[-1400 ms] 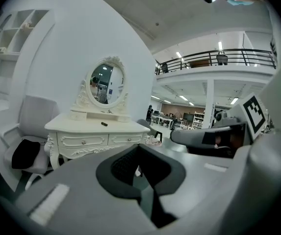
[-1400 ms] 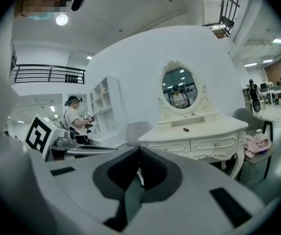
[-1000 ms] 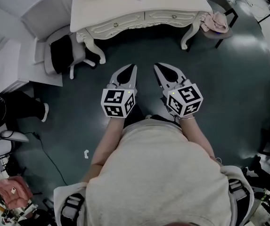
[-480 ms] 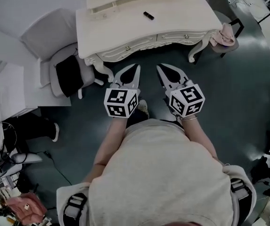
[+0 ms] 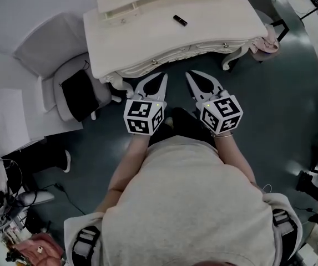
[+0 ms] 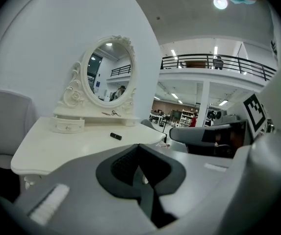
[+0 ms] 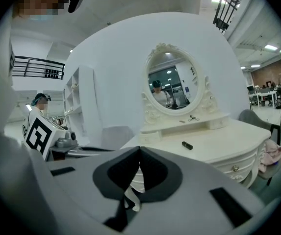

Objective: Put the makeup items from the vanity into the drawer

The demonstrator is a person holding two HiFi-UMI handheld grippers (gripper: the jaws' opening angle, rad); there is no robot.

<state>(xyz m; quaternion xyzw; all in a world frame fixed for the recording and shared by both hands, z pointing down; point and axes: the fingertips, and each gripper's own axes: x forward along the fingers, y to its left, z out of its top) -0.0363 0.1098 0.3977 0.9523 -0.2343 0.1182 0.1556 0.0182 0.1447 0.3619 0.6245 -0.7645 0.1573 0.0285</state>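
- One small dark tube (image 5: 180,20), short and cylindrical, lies on the bare top of the cream desk (image 5: 147,32), well apart from the left tongs (image 5: 160,77) and right tongs (image 5: 196,75); thin metal items (image 7: 193,117) are seen on the raised shelf under the oval mirror (image 7: 172,84).
- Two drawers (image 5: 208,49) with small round knobs are set in the carved, scalloped front, both shut.
- Both tongs are held before the desk edge, each pair of jaws pressed together on nothing.
- Approach is judged the step in hand; next, a drawer is to be opened, and jaws parted for the tube.
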